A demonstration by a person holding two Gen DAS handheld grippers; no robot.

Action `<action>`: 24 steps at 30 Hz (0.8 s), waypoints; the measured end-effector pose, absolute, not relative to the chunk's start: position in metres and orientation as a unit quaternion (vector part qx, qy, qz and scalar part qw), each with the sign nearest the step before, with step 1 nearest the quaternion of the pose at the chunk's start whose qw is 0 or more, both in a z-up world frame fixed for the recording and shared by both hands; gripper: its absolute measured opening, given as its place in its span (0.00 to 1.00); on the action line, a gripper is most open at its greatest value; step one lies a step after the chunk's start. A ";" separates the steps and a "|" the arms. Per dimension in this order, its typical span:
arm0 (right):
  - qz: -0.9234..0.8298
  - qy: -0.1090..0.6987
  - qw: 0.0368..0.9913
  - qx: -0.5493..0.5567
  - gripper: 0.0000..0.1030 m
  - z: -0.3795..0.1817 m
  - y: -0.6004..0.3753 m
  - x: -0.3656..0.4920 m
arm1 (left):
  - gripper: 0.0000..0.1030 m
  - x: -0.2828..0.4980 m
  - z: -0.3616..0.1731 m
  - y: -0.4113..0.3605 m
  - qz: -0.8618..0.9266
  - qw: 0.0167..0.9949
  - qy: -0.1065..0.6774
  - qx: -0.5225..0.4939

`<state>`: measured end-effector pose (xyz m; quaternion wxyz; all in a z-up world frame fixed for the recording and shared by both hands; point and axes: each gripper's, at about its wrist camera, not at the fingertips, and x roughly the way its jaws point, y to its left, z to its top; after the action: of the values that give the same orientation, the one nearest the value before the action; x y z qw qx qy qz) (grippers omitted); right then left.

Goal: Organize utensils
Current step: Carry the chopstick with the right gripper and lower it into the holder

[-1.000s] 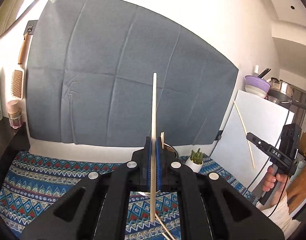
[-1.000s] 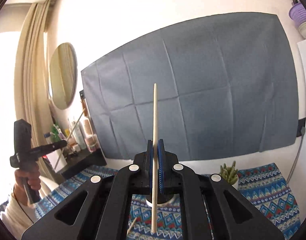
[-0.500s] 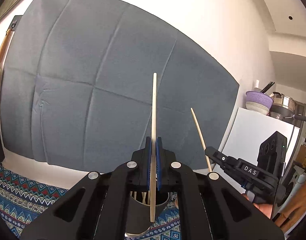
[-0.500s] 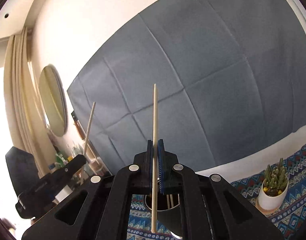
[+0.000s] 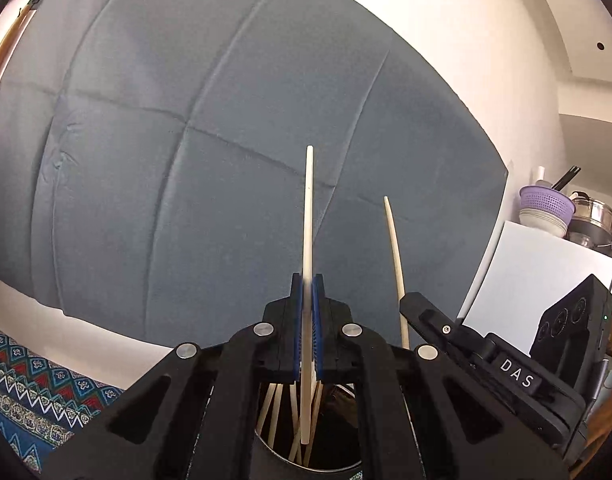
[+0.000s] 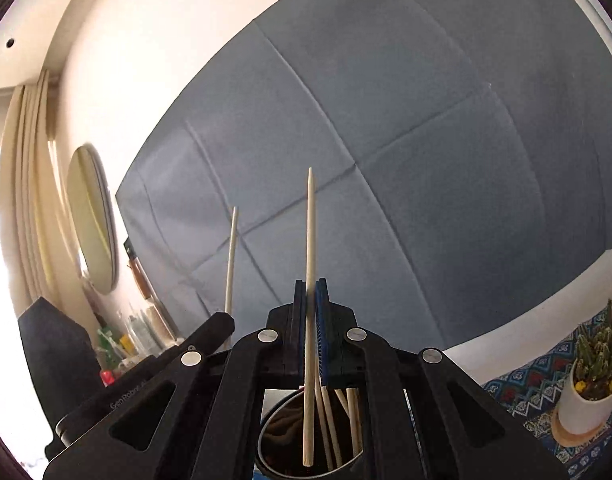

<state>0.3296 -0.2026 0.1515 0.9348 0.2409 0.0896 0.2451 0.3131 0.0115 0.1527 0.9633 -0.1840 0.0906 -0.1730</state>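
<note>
My left gripper is shut on a pale wooden chopstick, held upright with its lower end over the dark metal cup, which holds several chopsticks. My right gripper is shut on another chopstick, upright, its lower end over the same cup. The right gripper with its chopstick shows close beside the left one. The left gripper with its chopstick shows in the right wrist view.
A grey cloth hangs on the wall behind. A patterned tablecloth covers the table. A small cactus pot stands to the right. A white board, a round mirror and toiletries flank the scene.
Both grippers have come together over the cup and dropped lower. The chopsticks' lower ends now hang at the cup's mouth. The cup fills more of each view.
</note>
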 end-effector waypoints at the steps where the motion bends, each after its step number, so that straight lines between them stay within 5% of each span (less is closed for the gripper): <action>1: 0.245 0.088 0.935 0.242 0.05 0.149 -0.202 0.331 | 0.05 0.315 0.149 0.011 -0.171 0.964 0.091 -0.183; 24: 0.236 0.128 0.954 0.130 0.05 0.109 -0.178 0.329 | 0.05 0.302 0.107 -0.005 -0.182 0.971 0.106 -0.110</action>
<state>0.3290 -0.1784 0.1094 0.9544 0.1305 0.1281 0.2362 0.3021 -0.0048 0.1070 0.9714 -0.1100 0.1063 -0.1816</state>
